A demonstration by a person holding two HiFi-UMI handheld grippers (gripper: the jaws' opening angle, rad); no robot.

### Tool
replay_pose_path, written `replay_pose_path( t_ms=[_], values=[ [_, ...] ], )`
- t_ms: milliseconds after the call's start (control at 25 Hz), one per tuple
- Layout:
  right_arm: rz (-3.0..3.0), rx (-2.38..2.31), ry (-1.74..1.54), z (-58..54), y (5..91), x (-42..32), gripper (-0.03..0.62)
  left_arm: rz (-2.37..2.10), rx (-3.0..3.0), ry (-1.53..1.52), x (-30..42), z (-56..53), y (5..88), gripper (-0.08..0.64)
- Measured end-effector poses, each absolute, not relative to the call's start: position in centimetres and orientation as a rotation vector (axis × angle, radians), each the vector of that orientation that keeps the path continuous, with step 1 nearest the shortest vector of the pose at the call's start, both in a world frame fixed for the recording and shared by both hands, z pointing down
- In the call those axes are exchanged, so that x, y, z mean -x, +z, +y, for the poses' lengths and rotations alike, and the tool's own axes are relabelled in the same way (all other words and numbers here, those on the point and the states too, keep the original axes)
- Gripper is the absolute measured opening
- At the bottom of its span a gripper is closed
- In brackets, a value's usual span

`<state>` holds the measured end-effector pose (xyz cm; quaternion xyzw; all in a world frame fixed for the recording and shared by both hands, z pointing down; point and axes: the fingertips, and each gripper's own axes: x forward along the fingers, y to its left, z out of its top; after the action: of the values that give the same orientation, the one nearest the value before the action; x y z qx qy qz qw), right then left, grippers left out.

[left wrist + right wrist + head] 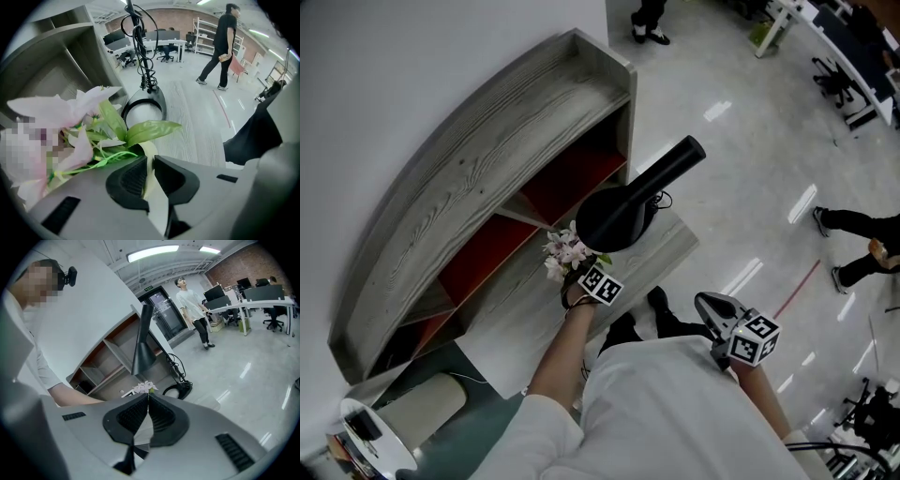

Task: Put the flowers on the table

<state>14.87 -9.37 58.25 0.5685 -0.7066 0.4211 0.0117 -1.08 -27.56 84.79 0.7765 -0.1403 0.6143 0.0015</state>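
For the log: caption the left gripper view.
Left claw clamps the flowers by their pale stem over the wooden table, lamp base beyond.

Black desk lamp (614, 220), curved grey wooden shelf (487, 178) with red back panels, person (220, 47) walking across glossy floor

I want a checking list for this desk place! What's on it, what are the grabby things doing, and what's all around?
Surface: grey wooden table, with a curved shelf behind it.
Job's things: pink-white flowers, held over the table.
Clutter: black lamp next to the flowers.
Grippers: left gripper shut on the flowers' pale stem; right gripper shut, empty.
Cables: black cable looped down the lamp's pole.
Surroundings: shiny floor, office desks, a person walking.
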Motion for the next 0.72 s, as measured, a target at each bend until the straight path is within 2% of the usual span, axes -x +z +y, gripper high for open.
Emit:
replay_pose_path(
  t_ms=[200,280,320,720],
  values=[
    [-2.201,-1.776,1.314,-8.1,58.4,-15.7,0.02,-0.44,-2.47,1.926,1.1,-27.1,84.7,0.063],
    [-2.212,-1.764,1.312,-7.9,58.4,-16.0,0.02,-0.469,-2.488,1.897,1.0,-26.8,84.2,0.119],
    [-2.22,-1.756,1.31,-7.8,58.3,-16.1,0.02,-0.499,-2.5,1.875,1.0,-26.8,83.8,0.124],
    [-2.369,-1.577,1.263,-8.5,58.1,-16.4,0.02,-0.879,-2.492,1.535,2.2,-25.6,76.8,0.114]
  ],
)
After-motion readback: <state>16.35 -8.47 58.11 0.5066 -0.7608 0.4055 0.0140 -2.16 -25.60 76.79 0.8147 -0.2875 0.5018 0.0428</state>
